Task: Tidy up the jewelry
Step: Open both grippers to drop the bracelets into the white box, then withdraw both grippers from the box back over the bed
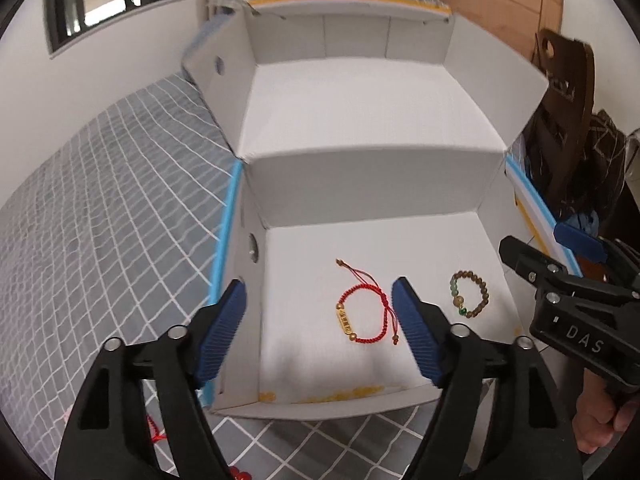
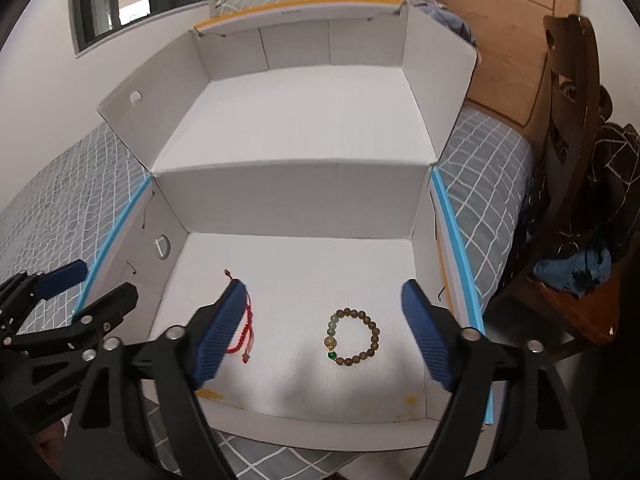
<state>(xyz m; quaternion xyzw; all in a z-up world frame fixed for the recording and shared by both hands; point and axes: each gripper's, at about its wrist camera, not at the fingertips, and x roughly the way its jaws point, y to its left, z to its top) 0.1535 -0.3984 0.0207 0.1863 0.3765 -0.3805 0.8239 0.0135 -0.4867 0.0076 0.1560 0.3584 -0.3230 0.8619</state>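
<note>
A white cardboard box lies open on the bed, its floor facing me. A red cord bracelet with a gold bar lies on the box floor, left of a brown bead bracelet with green beads. In the right wrist view the bead bracelet lies between the fingers and the red cord bracelet is partly hidden by the left finger. My left gripper is open and empty above the box's front left. My right gripper is open and empty above the bead bracelet.
The box's raised lid stands behind the floor. A grey checked bedsheet surrounds the box. A red item lies on the sheet near the front. A wooden chair with clothes stands at the right, a wooden headboard behind.
</note>
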